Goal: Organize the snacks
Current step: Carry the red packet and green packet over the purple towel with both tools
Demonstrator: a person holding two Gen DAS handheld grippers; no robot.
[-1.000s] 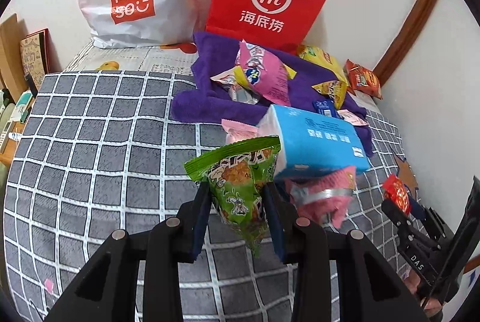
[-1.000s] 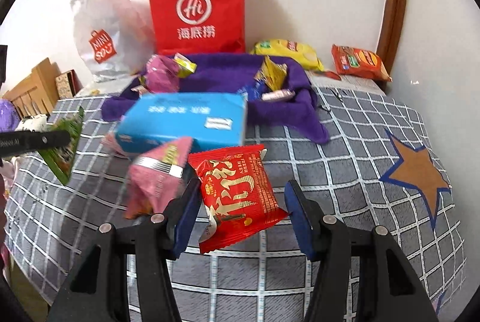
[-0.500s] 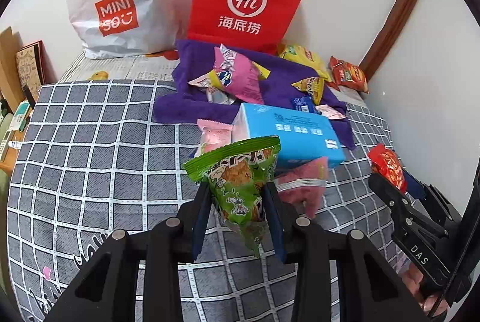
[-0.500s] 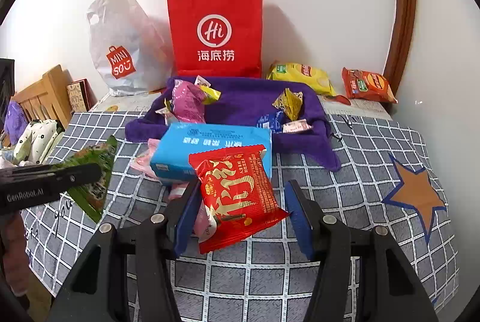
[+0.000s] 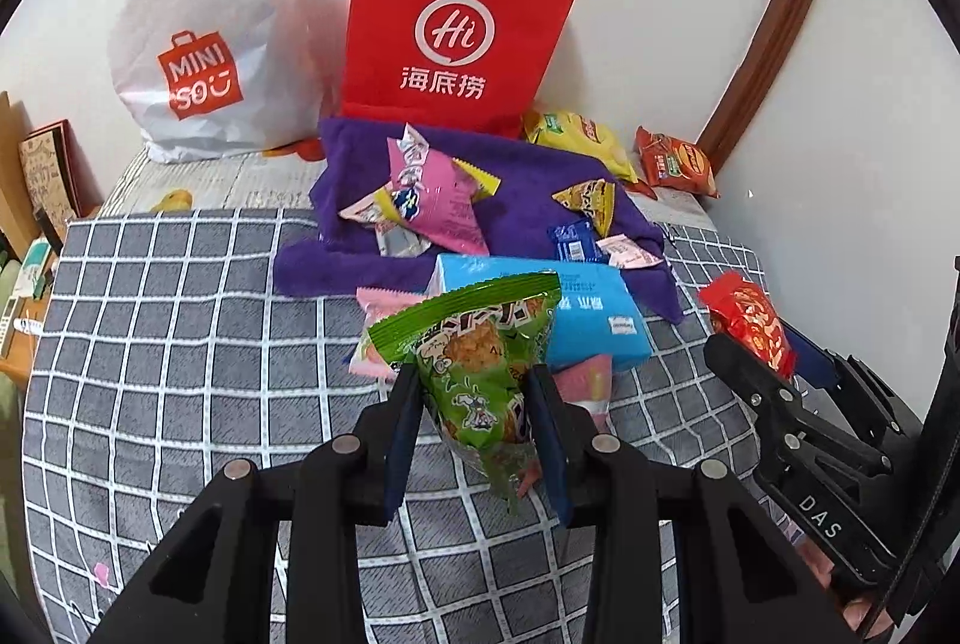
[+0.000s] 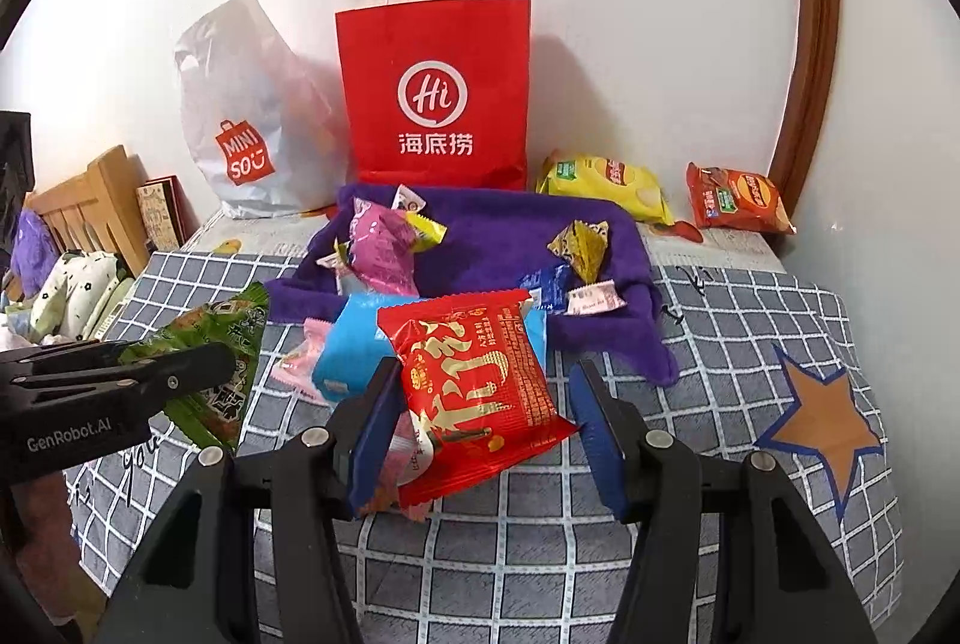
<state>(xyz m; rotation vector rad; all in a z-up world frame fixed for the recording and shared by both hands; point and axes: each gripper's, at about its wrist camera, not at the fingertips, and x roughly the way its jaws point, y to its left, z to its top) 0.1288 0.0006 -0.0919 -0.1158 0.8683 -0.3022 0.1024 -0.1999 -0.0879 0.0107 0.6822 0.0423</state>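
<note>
Left gripper (image 5: 477, 413) clamps green snack packet (image 5: 480, 374), lifted clear of checked cover (image 5: 180, 320). Right gripper (image 6: 480, 425) grips red snack packet (image 6: 474, 392) by one corner; packet tilts. Judgement: carry both steadily toward red paper bag (image 6: 435, 92), far centre; avoid swinging loose red packet.

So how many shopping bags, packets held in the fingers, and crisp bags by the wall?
Shopping bags: 2 (white bag, red bag)
Held packets: 2 (green packet, red packet)
Crisp bags: 2 (yellow crisps, orange crisps)
Total: 6
</note>
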